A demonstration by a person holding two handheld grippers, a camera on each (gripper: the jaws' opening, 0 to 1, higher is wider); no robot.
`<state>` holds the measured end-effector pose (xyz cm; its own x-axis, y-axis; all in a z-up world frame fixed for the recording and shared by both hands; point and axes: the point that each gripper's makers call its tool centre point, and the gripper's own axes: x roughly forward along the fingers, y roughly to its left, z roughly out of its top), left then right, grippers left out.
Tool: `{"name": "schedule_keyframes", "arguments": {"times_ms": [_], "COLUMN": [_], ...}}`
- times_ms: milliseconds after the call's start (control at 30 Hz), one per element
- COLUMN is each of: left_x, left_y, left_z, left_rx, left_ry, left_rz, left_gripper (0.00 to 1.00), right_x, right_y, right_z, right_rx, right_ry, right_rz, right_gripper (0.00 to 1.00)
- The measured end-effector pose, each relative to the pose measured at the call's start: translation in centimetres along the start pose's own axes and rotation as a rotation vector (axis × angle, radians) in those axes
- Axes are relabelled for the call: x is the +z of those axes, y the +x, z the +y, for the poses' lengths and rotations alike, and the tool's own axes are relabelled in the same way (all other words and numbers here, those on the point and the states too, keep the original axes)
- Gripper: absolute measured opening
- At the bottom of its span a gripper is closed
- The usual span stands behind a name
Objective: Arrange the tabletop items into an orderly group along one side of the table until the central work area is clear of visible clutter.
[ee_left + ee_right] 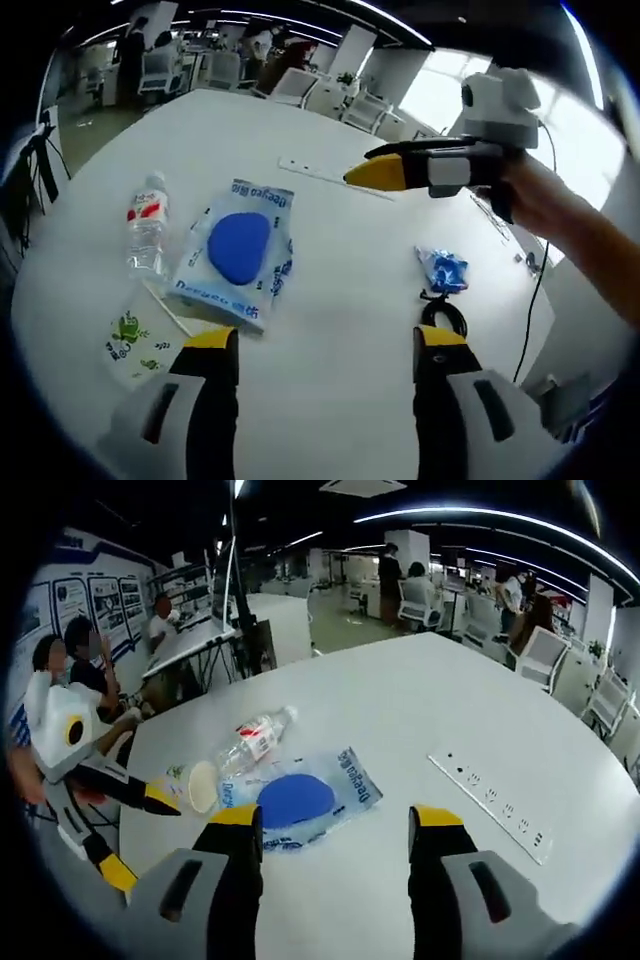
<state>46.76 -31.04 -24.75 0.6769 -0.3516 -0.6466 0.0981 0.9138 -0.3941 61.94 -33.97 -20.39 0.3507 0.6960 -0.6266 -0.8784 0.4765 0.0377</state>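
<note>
On the white table (330, 250) lie a clear water bottle (147, 225) with a red label, a clear packet holding a blue pad (237, 250), a white item printed with green frogs (130, 340), a small blue wrapped piece (445, 268) and a black cable loop (443, 315). My left gripper (325, 345) hovers open over the near edge, just short of the packet. My right gripper (400, 168) reaches in from the right, above the table beyond the packet. In the right gripper view the right gripper (335, 820) is open, with the packet (300, 800) and bottle (255, 742) ahead to its left.
A white power strip (490, 805) is set in the table, also seen past the packet (320, 172). The left gripper (140, 835) enters the right gripper view from the left, jaws apart. People sit at desks (190, 640) beyond the table. Chairs (300, 85) stand at the far edge.
</note>
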Motion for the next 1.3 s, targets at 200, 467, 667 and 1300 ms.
{"name": "schedule_keyframes", "arguments": {"times_ms": [200,467,667,1300], "left_x": [-0.5,-1.4,-1.8,-1.9], "left_y": [0.5,1.1,1.7,3.4], "left_z": [1.0,1.5,2.1,4.7], "left_rx": [0.028,0.039,0.054,0.114], "left_ry": [-0.053,-0.123,-0.189,-0.434], "left_rz": [-0.011,-0.029,-0.052,-0.151], "left_gripper": [0.68,0.64,0.63,0.53], "right_x": [1.0,1.8,2.0,1.5], "right_y": [1.6,4.5,6.4,11.5], "right_z": [0.1,-0.2,0.1,-1.0], "right_rx": [0.03,0.072,0.098,0.144], "right_ry": [-0.041,-0.102,-0.124,-0.152], "right_rz": [0.01,0.044,0.064,0.124], "right_gripper": [0.57,0.57,0.56,0.52]}}
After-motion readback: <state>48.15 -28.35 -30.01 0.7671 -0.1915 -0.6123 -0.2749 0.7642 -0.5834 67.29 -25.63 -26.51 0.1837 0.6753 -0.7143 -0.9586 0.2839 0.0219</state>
